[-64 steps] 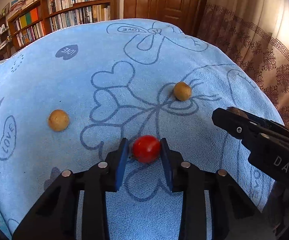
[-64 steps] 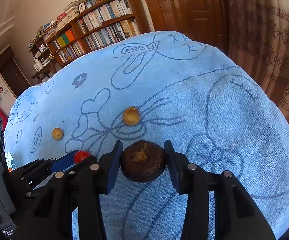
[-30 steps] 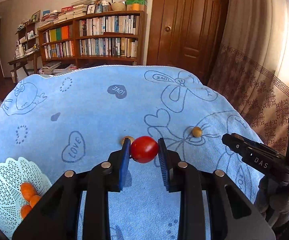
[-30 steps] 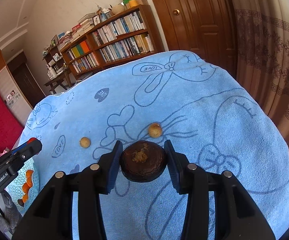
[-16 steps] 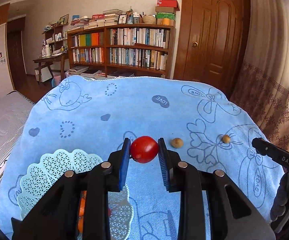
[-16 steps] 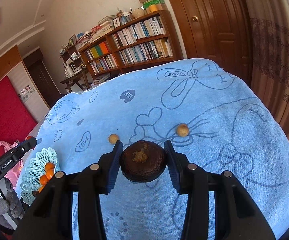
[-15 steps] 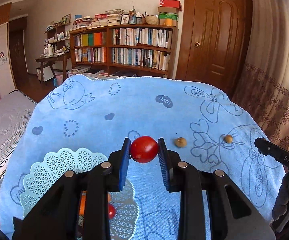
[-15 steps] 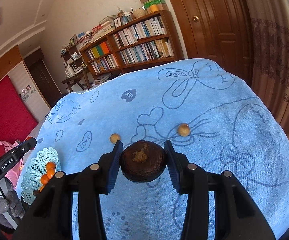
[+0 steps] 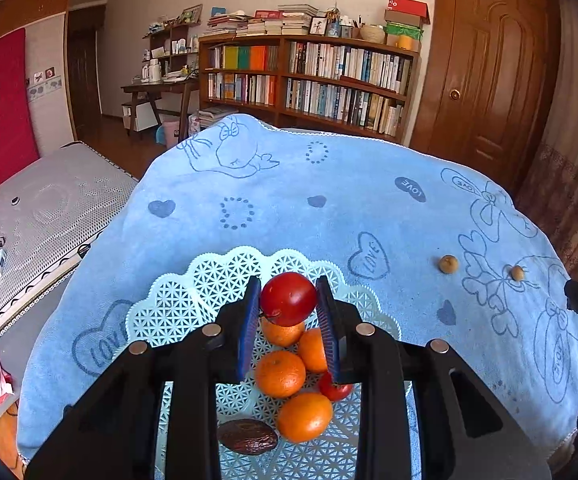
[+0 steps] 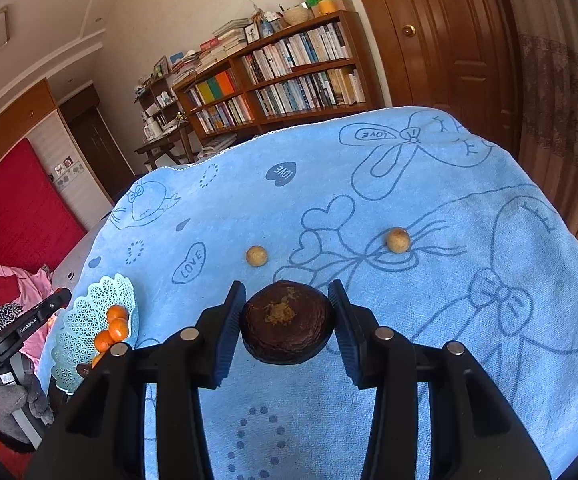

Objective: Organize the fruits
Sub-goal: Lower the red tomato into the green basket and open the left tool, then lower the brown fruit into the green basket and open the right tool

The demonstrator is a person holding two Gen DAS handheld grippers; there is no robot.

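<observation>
1. two grippers each pinch one fruit. the left gripper (image 9: 289, 312) has its blue pads pressed on a red tomato (image 9: 288, 298), one pad on each side, held over the basket.
2. the pale green lattice basket (image 9: 193, 292) lies on the blue towel (image 9: 329, 184), at 6 o'clock in the left wrist view, under the left gripper's fingers.
3. four oranges (image 9: 280, 373) sit in the basket in a loose cluster, touching one another. a small red fruit (image 9: 335, 390) lies at 3 o'clock of the middle orange, partly hidden by the right-hand pad.
4. a dark brown wrinkled fruit (image 9: 248, 436) lies in the basket at 7 o'clock of the nearest orange, just beside it.
5. the right gripper (image 10: 287, 322) is clamped on a dark brown round fruit (image 10: 288, 326) with a tan patch on top, held above the towel near 6 o'clock of the right wrist view.
6. two small tan round fruits rest on the towel, well apart from the basket: one (image 10: 256, 256) at 11 o'clock of the held brown fruit, the other (image 10: 398, 240) at 1 o'clock of it.
7. in the right wrist view the basket sits at 9 o'clock near the towel's edge, with the left gripper's black body and a grey-gloved hand (image 10: 21, 396) beside it at 8 o'clock.
8. a bookshelf (image 9: 309, 76) and a wooden door (image 9: 489, 72) stand beyond the towel at 12 to 1 o'clock.
</observation>
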